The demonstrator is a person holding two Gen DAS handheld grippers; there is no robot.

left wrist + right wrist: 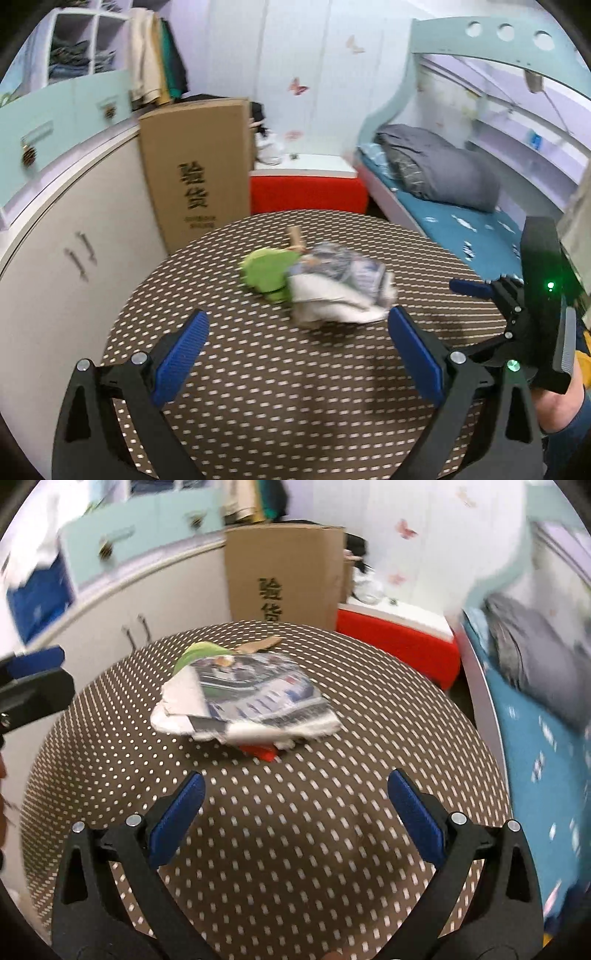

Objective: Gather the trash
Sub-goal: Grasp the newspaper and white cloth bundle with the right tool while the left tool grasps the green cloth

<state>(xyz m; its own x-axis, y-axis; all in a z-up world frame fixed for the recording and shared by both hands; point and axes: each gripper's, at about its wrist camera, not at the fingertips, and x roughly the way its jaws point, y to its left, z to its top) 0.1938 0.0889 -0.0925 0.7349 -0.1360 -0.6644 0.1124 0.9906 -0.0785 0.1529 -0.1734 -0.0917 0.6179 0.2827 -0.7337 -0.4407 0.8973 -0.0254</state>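
Trash is gathered in one loose pile at the middle of the round dotted tabletop [295, 849]. The pile consists of a crumpled newspaper [255, 701] on top, a green scrap [266, 273] at its far left, a brown cardboard strip [260, 645] at the far edge, and a small red piece [264, 752] protruding from under the near edge. The items touch or overlap, so a single approach can reach all of them.

The left hand-held gripper [297, 341] hovers over the near part of the tabletop with its blue pads spread wide and nothing between them; its right pad [410, 350] sits just beside the newspaper's near corner. The right hand-held gripper [295, 805] is also spread wide and empty, aimed at the pile from the near side, with the red piece closest to it. Both views are motion-blurred.

Judgement: the task is at the approach stage, nothing collected yet. No bin or bag is visible. Thin, loose paper may slip or tear under a partial pinch.
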